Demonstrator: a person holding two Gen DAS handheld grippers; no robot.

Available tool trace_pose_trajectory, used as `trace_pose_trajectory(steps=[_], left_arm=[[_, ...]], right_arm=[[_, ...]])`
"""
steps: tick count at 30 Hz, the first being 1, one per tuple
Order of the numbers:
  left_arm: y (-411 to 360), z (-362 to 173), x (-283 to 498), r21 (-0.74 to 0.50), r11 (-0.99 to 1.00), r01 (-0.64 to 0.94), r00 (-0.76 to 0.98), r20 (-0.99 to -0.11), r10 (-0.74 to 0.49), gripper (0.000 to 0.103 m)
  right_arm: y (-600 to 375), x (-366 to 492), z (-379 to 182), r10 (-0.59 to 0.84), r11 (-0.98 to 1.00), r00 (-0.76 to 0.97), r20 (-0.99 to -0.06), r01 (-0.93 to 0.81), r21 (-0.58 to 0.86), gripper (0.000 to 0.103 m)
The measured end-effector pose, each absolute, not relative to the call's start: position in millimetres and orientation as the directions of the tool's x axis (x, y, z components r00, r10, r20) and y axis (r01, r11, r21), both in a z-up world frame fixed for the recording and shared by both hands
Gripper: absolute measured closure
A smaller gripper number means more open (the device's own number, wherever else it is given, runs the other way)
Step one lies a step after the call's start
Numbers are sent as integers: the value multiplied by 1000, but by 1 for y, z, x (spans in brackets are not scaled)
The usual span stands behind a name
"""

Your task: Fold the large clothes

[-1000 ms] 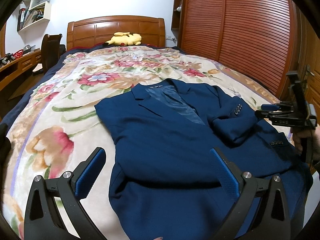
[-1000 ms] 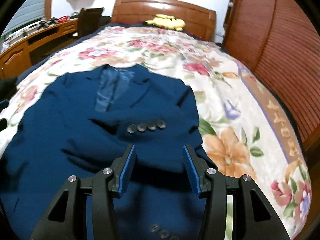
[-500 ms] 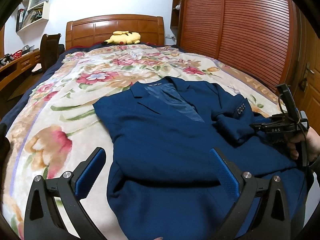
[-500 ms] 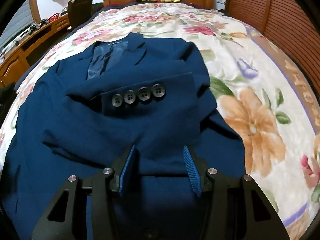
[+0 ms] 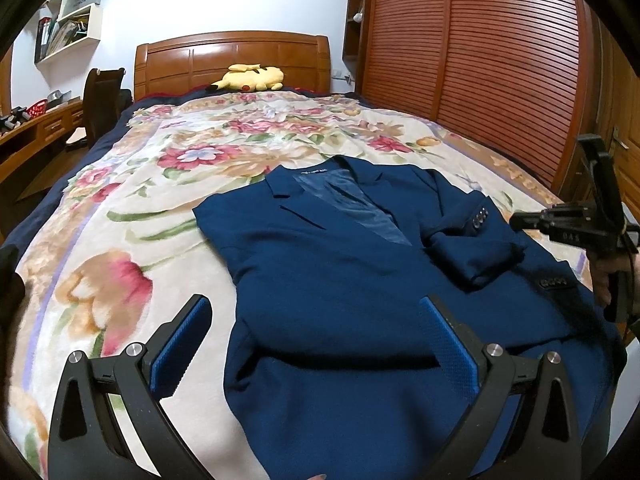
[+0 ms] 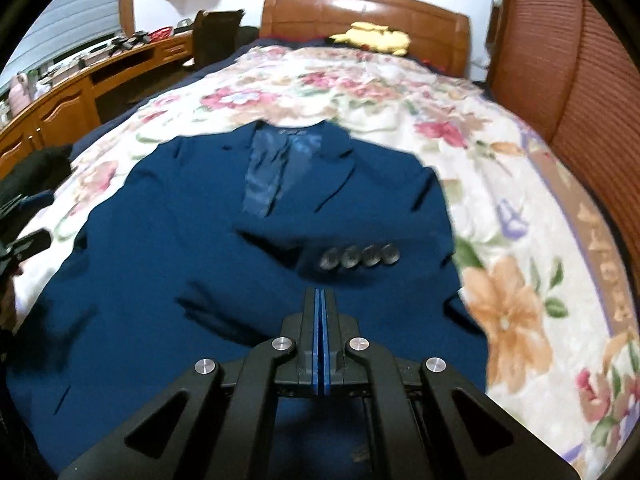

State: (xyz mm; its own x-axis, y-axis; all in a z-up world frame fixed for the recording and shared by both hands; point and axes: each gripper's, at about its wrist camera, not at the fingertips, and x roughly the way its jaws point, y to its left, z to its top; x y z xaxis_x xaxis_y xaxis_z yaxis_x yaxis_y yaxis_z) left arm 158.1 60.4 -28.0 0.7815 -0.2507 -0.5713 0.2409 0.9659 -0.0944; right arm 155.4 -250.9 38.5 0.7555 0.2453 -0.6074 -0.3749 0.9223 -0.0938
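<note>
Now: blazer flat on the bed

Left wrist view: the left gripper [image 5: 316, 344] stands wide over the navy blazer [image 5: 360, 280] on the floral blanket [image 5: 120, 240].

Right wrist view: the right gripper [image 6: 321, 300] has just closed, pads together, nothing between, above the blazer.

A bed [image 5: 248, 52] with a wooden headboard fills the frame, covered by a floral blanket [image 5: 132, 200]. A navy jacket [image 5: 340, 280] lies flat at lower centre-right. A yellow plush toy [image 5: 252, 78] rests at upper centre by the headboard.
</note>
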Motion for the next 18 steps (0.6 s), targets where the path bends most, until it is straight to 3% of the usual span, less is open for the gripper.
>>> trace_pose_trajectory(steps=[3,5,6,7,8,14,16,17,18], left_arm=[[62,-28,157,-95,966,240,782,-570,-251,0],[63,-28,156,-95,966,240,783,-570,-250,0],[62,-28,157,-96,966,240,782,-570,-251,0],[62,-28,157,-96,966,240,782,-570,-251,0],[63,-28,157,-96,966,240,782,-570,-251,0],[64,-28,155,-93,966,242,779,-574,-250,0],[64,-28,155,-94,966,241,780,-574,-250,0],[64,-28,155,-94,966,241,780,-573,-250,0],[64,-28,155,-94,966,241,780,-573,-251,0]], right_arm=[[-265,161,38,199,946,776,-598,-311,-88,100],[-272,172,32,141,962,783,-606,-252,-102,78],[-276,178,29,128,968,782,-610,-232,-94,54],[-282,185,23,123,975,776,-618,-211,-72,36],[-286,193,19,136,978,765,-629,-205,-38,33],[-302,224,-10,203,979,685,-700,-167,120,33],[-300,226,-17,241,969,664,-708,-202,141,49],[-298,225,-15,248,967,662,-707,-215,137,53],[-297,226,-14,241,967,667,-705,-223,120,66]])
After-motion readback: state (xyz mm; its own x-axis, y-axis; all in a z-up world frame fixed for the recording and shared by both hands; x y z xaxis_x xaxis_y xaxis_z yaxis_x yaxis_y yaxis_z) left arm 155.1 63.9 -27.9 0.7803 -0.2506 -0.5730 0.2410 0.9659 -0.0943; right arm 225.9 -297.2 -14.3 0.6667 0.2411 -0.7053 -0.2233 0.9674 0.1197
